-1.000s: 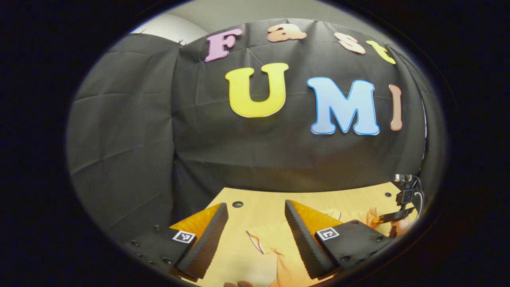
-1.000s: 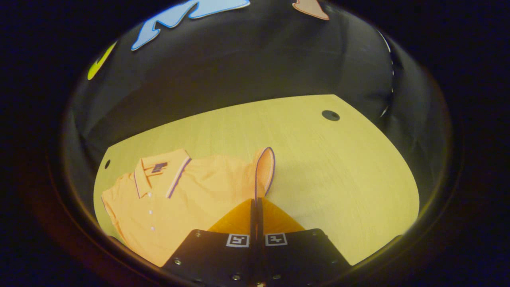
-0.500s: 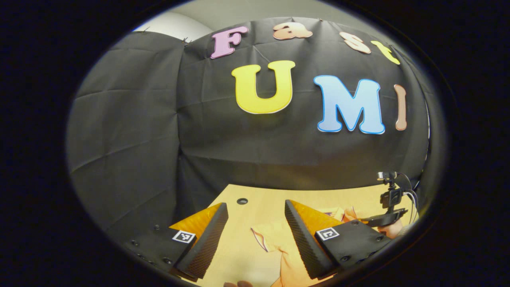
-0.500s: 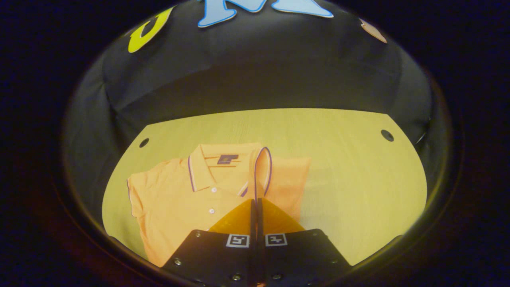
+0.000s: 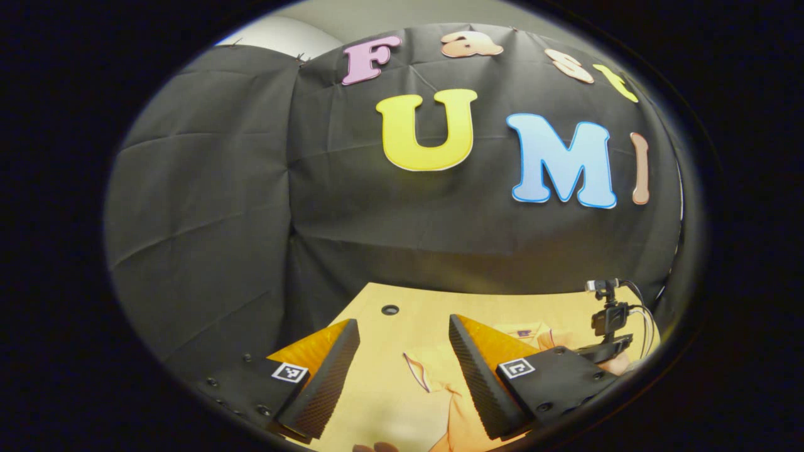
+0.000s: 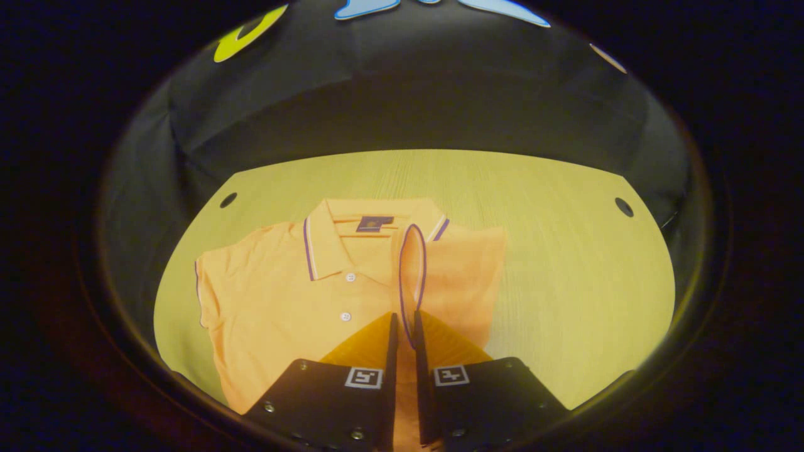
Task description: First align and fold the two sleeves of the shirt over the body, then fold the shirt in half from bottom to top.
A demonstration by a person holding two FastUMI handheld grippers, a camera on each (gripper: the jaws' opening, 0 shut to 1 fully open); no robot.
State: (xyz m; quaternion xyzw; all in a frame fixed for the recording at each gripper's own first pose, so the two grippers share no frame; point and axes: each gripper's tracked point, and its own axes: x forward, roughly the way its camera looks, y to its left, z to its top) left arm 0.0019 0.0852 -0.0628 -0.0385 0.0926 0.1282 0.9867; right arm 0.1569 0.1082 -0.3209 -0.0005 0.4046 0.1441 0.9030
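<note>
Shirt (image 6: 282,301): orange polo, lying collar-up and buttons-up on the pale wooden surface (image 6: 565,263); its far edge also shows in the left gripper view (image 5: 433,370).
Right sleeve (image 6: 411,276): lifted, standing on edge over the shirt's body beside the collar (image 6: 370,229).
Right claw (image 6: 402,333): fingers a narrow gap apart with the sleeve's trimmed edge between them; whether both press on it, I cannot tell.
Left claw (image 5: 402,370): wide open, holding nothing, above the surface near the shirt's left sleeve.
Other gripper (image 5: 606,326): seen far right in the left gripper view.
</note>
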